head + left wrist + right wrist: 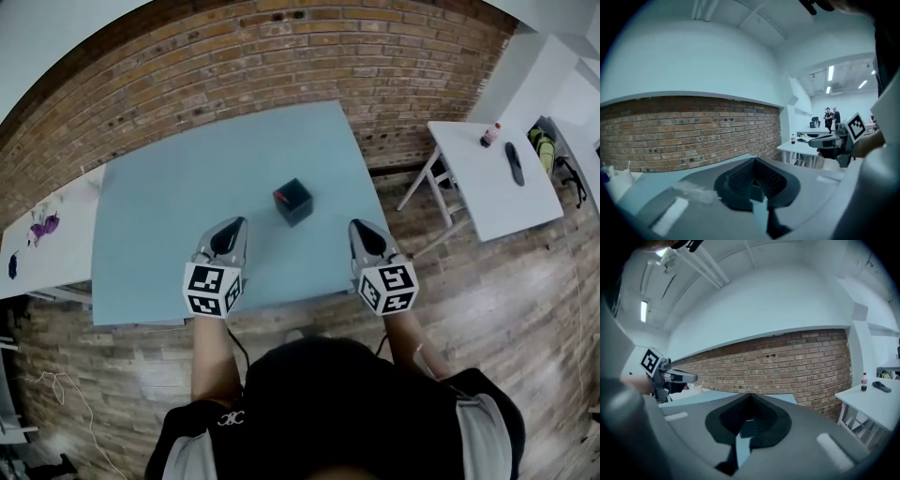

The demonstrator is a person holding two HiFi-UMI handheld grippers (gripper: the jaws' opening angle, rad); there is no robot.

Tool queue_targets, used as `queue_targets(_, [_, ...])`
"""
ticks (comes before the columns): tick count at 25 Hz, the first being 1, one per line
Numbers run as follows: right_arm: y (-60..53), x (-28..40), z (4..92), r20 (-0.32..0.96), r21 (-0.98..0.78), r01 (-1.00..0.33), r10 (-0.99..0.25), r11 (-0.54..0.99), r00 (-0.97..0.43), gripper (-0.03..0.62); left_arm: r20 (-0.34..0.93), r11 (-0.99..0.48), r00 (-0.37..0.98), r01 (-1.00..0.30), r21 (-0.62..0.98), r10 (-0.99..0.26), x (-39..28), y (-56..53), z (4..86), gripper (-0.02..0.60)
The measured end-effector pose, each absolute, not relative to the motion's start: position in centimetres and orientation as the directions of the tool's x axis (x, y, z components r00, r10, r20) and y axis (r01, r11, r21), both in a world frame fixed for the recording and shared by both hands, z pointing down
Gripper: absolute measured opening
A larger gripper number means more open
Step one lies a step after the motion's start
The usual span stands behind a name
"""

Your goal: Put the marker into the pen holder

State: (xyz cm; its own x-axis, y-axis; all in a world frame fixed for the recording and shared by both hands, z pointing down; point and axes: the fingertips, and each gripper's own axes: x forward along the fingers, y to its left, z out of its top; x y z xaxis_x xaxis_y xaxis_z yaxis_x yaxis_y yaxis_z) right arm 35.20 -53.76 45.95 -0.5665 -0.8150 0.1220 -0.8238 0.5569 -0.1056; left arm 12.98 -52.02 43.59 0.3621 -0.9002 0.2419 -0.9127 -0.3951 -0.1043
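A small black cube-shaped pen holder (293, 201) stands near the middle of the light blue table (159, 216). A red marker end (278, 195) shows at its top left edge. My left gripper (231, 226) hovers over the table's front part, to the left of and nearer than the holder. Its jaws are shut with nothing between them. My right gripper (362, 228) is at the front right, beside the table's right edge, also shut and empty. In the left gripper view the jaws (754, 161) meet in a point. The same shows in the right gripper view (749, 397).
A white table (469, 192) at the right carries a small bottle (490, 134) and a dark oblong thing (514, 161). Another white table (37, 258) at the left holds a purple item (42, 227). A brick wall (234, 66) runs behind. Two people (830, 115) stand far off.
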Motion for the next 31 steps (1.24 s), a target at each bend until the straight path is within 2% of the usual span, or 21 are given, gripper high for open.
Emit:
queue_targets(3, [-53.9, 34.3, 45.4, 0.093, -0.140, -0.815, -0.812, 0.562, -0.576, 0.003, 0.246, -0.387, 0.365, -0.921, -0.048, -0.898, 12.2, -50.8, 44.5, 0.005])
queue_targets(10, [-52.8, 32.6, 45.6, 0.104, -0.122, -0.774, -0.767, 0.622, -0.633, 0.003, 0.197, -0.328, 0.311, -0.943, -0.059, -0.930, 10.7, -49.9, 43.8, 0.005])
queue_targets(13, [-52.9, 32.8, 46.1, 0.112, -0.128, -0.777, -0.770, 0.616, -0.628, 0.003, 0.219, -0.330, 0.302, -0.938, -0.103, -0.928, 11.1, -50.0, 44.4, 0.005])
queue_targets(31, [-53.8, 35.1, 47.1, 0.134, -0.132, -0.821, -0.810, 0.556, -0.570, 0.003, 0.307, -0.351, 0.301, -0.929, -0.121, -0.903, 11.8, -52.6, 45.9, 0.005])
